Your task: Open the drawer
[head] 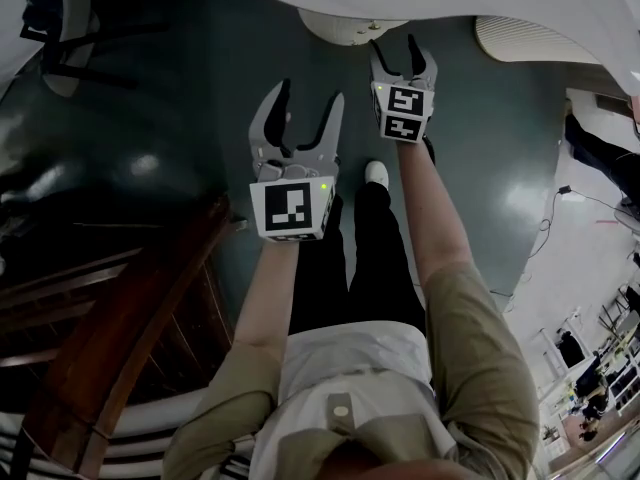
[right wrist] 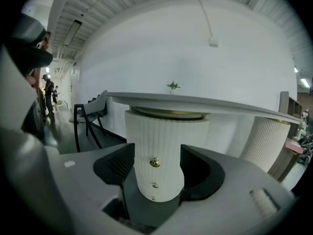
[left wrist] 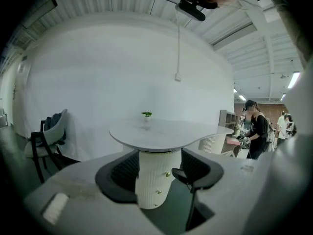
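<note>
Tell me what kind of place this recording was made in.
Probably a large open-plan workspace or showroom: a white table on a fluted pedestal with brass knobs, a chair against a tall white wall, and a person at work farther back.

A white wall point(left wrist: 122, 72) meets dark glossy floor point(head: 180, 78), with a chair point(left wrist: 49, 138) alongside.

Left tool point(head: 308, 113) held out ahead, jaws wide apart, empty — right tool point(head: 397, 56) sits further forward, jaws spread too, nothing between them.
</note>
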`<action>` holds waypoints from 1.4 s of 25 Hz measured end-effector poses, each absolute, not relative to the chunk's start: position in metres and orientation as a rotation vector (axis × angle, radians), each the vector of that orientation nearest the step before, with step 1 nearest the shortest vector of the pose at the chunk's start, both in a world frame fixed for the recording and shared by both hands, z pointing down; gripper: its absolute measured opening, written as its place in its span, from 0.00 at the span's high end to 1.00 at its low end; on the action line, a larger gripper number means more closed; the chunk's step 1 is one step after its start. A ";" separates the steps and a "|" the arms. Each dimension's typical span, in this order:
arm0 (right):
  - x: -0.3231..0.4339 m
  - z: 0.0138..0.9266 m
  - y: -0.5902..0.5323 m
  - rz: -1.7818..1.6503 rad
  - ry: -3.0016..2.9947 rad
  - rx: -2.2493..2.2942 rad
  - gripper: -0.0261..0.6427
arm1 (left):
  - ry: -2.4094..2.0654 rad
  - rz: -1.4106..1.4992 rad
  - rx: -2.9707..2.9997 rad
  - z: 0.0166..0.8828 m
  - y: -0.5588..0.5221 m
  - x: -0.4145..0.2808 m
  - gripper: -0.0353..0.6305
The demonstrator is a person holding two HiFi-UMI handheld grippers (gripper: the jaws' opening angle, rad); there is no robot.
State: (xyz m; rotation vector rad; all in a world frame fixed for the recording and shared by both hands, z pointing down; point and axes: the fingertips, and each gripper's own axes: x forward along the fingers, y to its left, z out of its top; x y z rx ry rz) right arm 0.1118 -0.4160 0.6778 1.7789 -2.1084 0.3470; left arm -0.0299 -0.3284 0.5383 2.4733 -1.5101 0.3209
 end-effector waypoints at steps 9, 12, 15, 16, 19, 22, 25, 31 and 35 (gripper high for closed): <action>0.109 0.717 -0.441 0.382 -2.104 1.722 0.55 | -1.544 0.359 2.417 0.568 -0.349 -0.032 0.52; 0.107 0.730 -0.449 0.407 -2.093 1.698 0.56 | -1.556 0.371 2.396 0.574 -0.355 -0.033 0.52; 0.105 0.742 -0.454 0.437 -2.087 1.677 0.56 | -1.572 0.374 2.383 0.577 -0.360 -0.034 0.52; 0.104 0.746 -0.455 0.441 -2.085 1.668 0.57 | -1.577 0.374 2.380 0.578 -0.361 -0.034 0.52; 0.103 0.758 -0.461 0.438 -2.080 1.649 0.57 | -1.589 0.376 2.372 0.580 -0.364 -0.034 0.52; 0.104 0.764 -0.468 0.452 -2.079 1.661 0.60 | -1.598 0.381 2.366 0.584 -0.365 -0.035 0.52; 0.108 0.766 -0.470 0.463 -2.061 1.696 0.66 | -1.602 0.386 2.362 0.586 -0.365 -0.034 0.52; 0.108 0.766 -0.473 0.475 -2.032 1.720 0.69 | -1.612 0.381 2.354 0.585 -0.366 -0.032 0.52; 0.102 0.767 -0.472 0.450 -2.038 1.700 0.79 | -1.619 0.382 2.342 0.586 -0.365 -0.031 0.52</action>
